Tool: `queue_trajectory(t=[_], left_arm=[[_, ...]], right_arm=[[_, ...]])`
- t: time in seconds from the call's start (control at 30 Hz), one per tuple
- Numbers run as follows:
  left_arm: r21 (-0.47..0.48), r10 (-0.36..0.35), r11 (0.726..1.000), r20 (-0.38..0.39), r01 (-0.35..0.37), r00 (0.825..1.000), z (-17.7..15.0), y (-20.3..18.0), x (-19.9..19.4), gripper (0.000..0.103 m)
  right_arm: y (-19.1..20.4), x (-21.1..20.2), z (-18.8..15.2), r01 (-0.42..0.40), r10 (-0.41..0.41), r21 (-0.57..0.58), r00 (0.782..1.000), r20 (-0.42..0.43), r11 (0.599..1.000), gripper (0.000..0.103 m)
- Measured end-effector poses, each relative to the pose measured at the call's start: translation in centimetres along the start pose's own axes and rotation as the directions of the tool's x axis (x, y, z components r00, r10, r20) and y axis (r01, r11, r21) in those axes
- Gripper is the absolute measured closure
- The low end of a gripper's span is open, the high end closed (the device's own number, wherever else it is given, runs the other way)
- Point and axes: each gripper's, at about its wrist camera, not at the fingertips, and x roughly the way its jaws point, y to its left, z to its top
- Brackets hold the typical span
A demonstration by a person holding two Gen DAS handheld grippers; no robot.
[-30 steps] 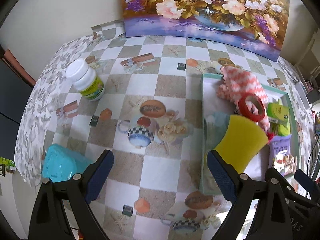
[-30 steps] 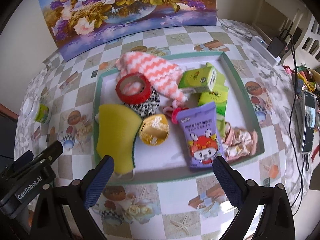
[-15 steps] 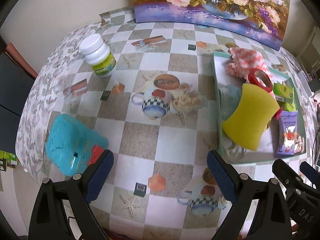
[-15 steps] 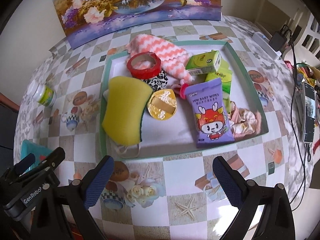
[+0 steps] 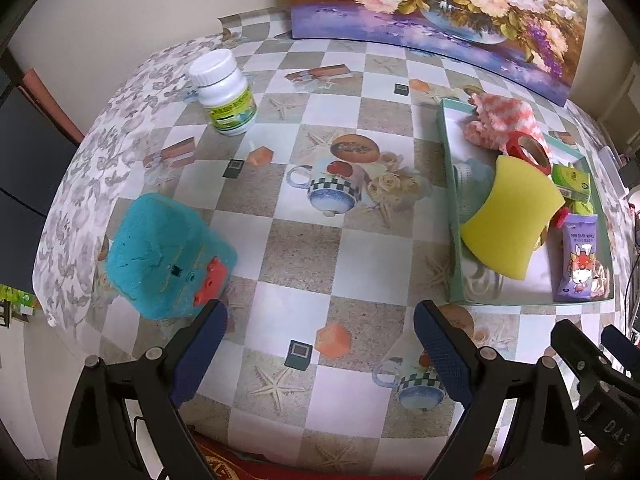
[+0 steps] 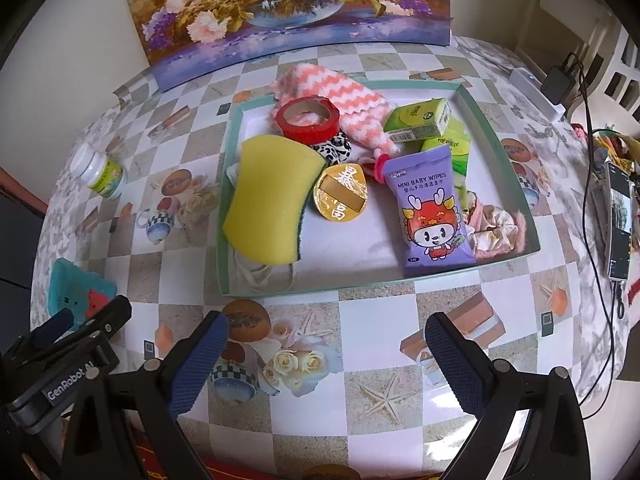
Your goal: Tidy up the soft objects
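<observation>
A green-rimmed tray (image 6: 516, 184) (image 5: 450, 216) holds a yellow sponge (image 6: 272, 200) (image 5: 508, 220), a pink zigzag cloth (image 6: 340, 92) (image 5: 504, 120), a red tape roll (image 6: 308, 120), a purple baby wipes pack (image 6: 432, 216) (image 5: 580, 256), green tissue packs (image 6: 420, 118), a gold round packet (image 6: 342, 192) and a pink scrunchie (image 6: 496, 228). A teal soft toy (image 5: 160, 256) (image 6: 76, 292) lies on the table's left side. My left gripper (image 5: 320, 344) is open, right of the toy. My right gripper (image 6: 326, 356) is open in front of the tray, empty.
A white pill bottle with a green label (image 5: 224, 92) (image 6: 102, 172) stands at the far left. A flower painting (image 6: 288, 12) leans on the wall behind. A phone (image 6: 620, 220) and charger cables (image 6: 588, 120) lie at the right edge. Checked tablecloth (image 5: 332, 248) covers the table.
Both grippers have drawn back toward the table's near edge; the tray looks farther away and the teal toy has come fully into the left view. Nothing was taken hold of.
</observation>
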Motion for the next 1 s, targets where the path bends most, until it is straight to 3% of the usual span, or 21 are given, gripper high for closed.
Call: queue_trajectory(t=[1.0], left_arm=[[-0.035, -0.006, 0.999, 0.052, 0.008, 0.999, 0.3, 1.3, -1.0, 0.009]], right_arm=[[-0.6, -0.6, 0.8, 0.036, -0.035, -0.022, 0.999, 0.031, 0.999, 0.003]])
